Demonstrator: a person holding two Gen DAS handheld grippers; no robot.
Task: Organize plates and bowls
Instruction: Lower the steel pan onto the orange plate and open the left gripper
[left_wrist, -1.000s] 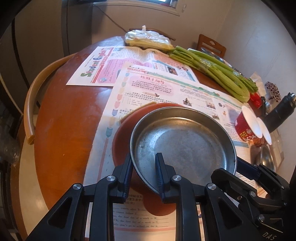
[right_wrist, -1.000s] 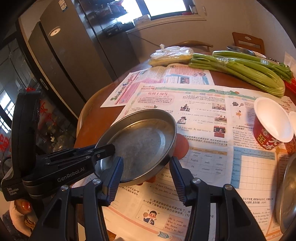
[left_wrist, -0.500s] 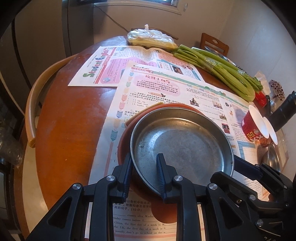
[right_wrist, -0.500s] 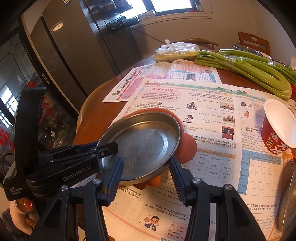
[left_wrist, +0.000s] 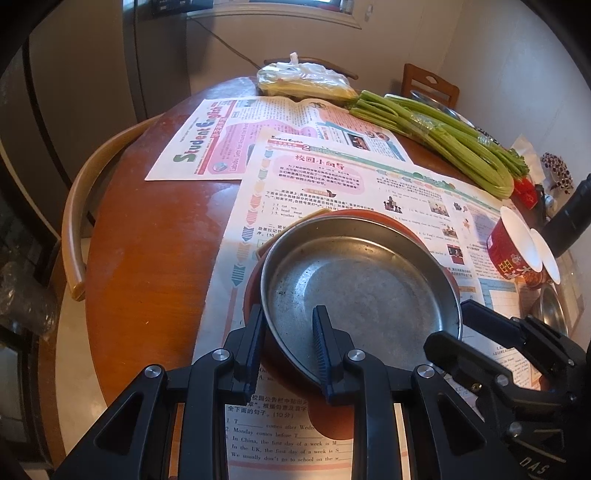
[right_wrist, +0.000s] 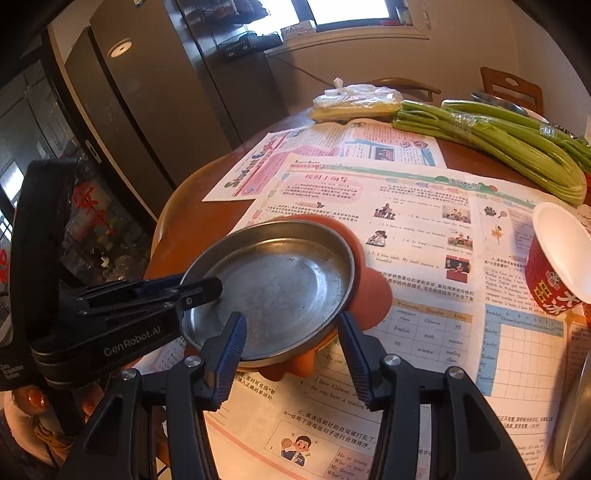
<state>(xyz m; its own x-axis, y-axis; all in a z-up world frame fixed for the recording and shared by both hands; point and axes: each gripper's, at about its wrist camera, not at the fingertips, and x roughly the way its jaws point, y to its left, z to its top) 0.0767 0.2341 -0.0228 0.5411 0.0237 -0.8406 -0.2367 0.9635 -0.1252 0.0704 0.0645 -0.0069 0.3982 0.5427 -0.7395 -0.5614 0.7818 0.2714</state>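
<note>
A round steel plate (left_wrist: 365, 291) sits on an orange plate (left_wrist: 255, 291) on the newspaper-covered table. My left gripper (left_wrist: 289, 341) is shut on the steel plate's near rim, one finger inside and one outside. In the right wrist view the steel plate (right_wrist: 280, 284) lies on the orange plate (right_wrist: 373, 295), with the left gripper (right_wrist: 192, 291) gripping its left rim. My right gripper (right_wrist: 291, 354) is open and empty, its fingers straddling the plates' near edge without touching. A red paper bowl (right_wrist: 550, 280) with a white inside stands at the right.
Newspapers (left_wrist: 332, 173) cover the round wooden table (left_wrist: 155, 251). Celery stalks (left_wrist: 443, 136) and a plastic bag of food (left_wrist: 303, 79) lie at the back. A second steel dish (left_wrist: 552, 310) sits by the red bowls (left_wrist: 513, 247). A chair back (left_wrist: 85, 199) curves at the left.
The left gripper has lowered the steel plate onto the orange plate, which now shows less around its rim. The right gripper stays open close behind.
</note>
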